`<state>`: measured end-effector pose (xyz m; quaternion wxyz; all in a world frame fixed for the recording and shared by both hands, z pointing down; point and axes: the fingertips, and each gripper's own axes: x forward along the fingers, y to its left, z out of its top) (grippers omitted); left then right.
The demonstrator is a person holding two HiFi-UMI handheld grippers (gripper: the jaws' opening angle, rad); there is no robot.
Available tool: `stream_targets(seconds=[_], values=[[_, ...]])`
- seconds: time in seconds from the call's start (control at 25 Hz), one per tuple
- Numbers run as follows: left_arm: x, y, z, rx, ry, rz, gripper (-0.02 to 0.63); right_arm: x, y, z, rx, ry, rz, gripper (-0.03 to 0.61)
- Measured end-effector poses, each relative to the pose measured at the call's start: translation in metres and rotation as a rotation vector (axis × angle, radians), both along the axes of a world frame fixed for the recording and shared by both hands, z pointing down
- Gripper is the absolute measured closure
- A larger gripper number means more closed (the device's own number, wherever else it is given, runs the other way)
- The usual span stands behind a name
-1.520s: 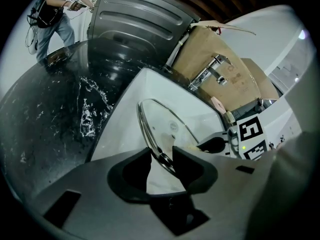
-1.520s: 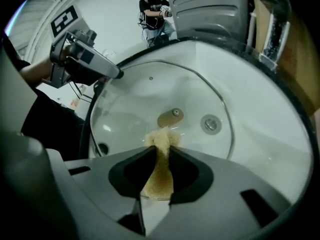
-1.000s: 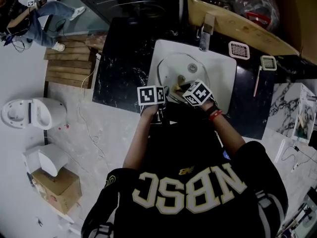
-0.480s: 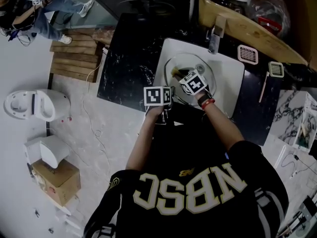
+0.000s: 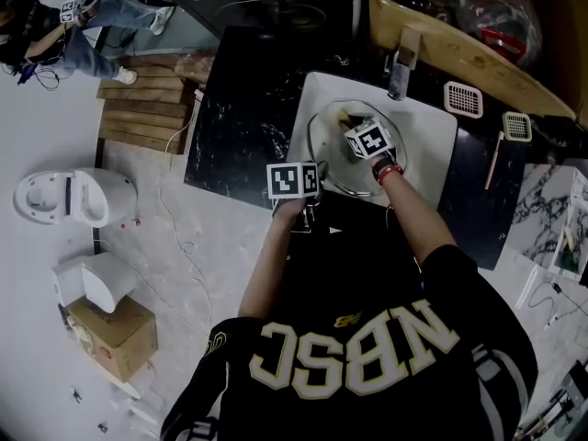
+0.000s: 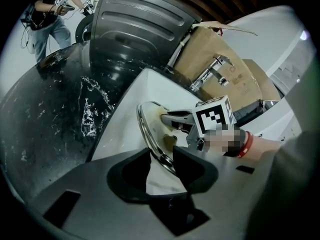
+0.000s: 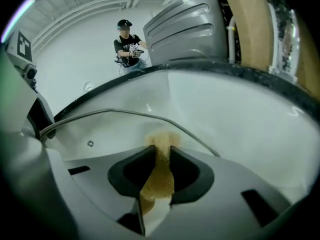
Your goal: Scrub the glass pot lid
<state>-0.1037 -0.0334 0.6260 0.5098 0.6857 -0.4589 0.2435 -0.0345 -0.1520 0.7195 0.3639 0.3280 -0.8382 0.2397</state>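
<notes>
You needed firm, overlapping strokes here, with the rim braced against sliding. Your right tongs [image 7: 161,151] were clenched on a tan sponge [image 7: 159,176] pressed to the glass pot lid [image 6: 151,120]; your left tongs [image 6: 161,154], just eased slightly wider, gripped its rim. The lid stood tilted inside the sink [image 5: 432,145], clear glass ringed by a metal band.

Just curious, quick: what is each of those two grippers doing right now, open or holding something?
Left gripper: closed on the rim of the glass lid.
Right gripper: closed on a tan sponge.
</notes>
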Motion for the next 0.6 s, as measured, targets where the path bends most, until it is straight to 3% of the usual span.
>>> stream_targets(seconds=[0.24,0.6], values=[[0.001,0.001,0.002,0.028,-0.072,0.026,0.468,0.024,0.003,0.013,-0.024,0.043,0.006,0.488],[0.001,0.001,0.002,0.032,-0.059,0.042,0.482,0.071,0.019,0.031,-0.066,0.212,-0.002,0.486]])
